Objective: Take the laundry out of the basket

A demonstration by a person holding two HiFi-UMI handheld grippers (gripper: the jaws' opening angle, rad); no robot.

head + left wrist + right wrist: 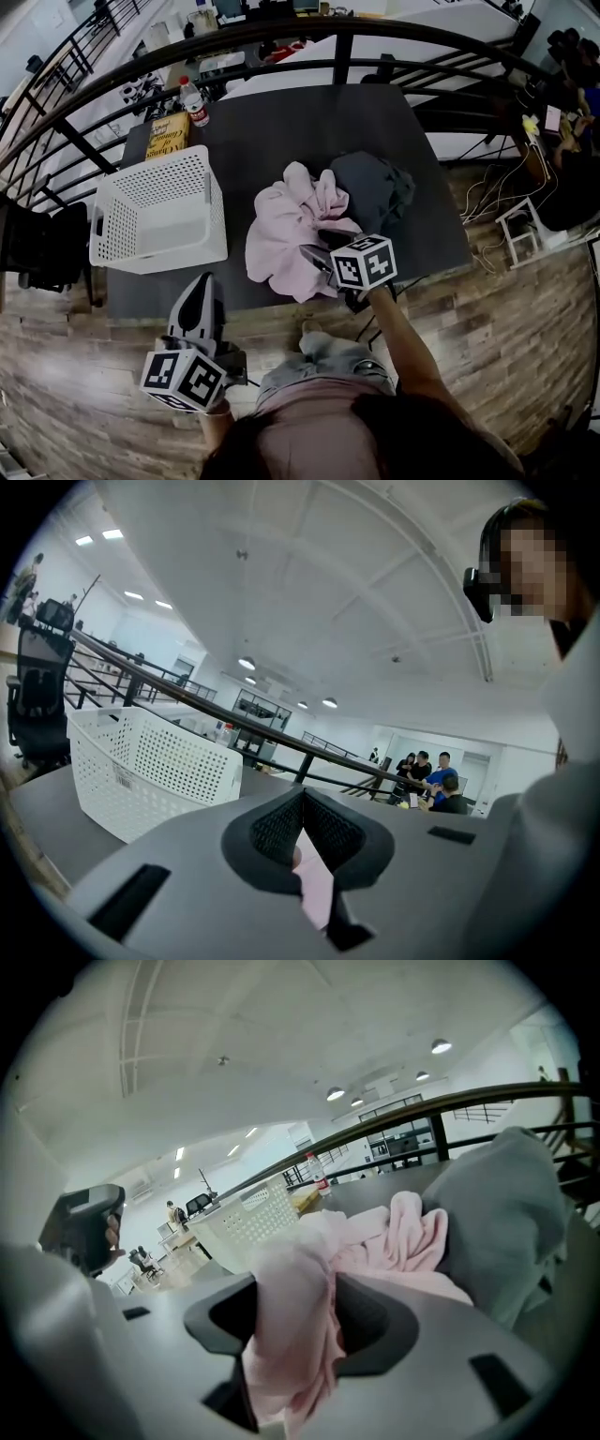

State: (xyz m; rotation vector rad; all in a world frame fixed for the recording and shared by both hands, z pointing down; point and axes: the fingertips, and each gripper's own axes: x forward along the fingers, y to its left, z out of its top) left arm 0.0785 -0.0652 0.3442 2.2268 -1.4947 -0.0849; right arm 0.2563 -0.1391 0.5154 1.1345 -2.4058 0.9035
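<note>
Already emptied, by the look of it, the white basket (159,248) is seen at the 9 o'clock side of the dark table (281,122), with no cloth visible inside it. The laundry is laid out on the tabletop instead: a pink garment (281,234) is heaped near the table's middle, and a grey garment (370,187) is bunched against it at about 2 o'clock. A yellow box (167,136) and a bottle (195,103) are set just beyond the basket at 12 o'clock.

The right gripper (317,258) is pointed into the near side of the pink heap. Its jaws are shown apart, with a fold of the pink cloth draped between them; the fold appears loose rather than pinched, though this is only judged from how it hangs. The left gripper (206,279) is held off the near table edge at 6 o'clock of the basket, its jaws brought together on nothing.

The task is judged all but done, with only the letting-go left. A snag is the likeliest trouble: if the gripper is drawn back while the fold lies over a pad, the garment could be dragged toward the near edge at 6 o'clock and pulled off the table. The grey garment, being tangled against the pink one, could be tugged along with it.
</note>
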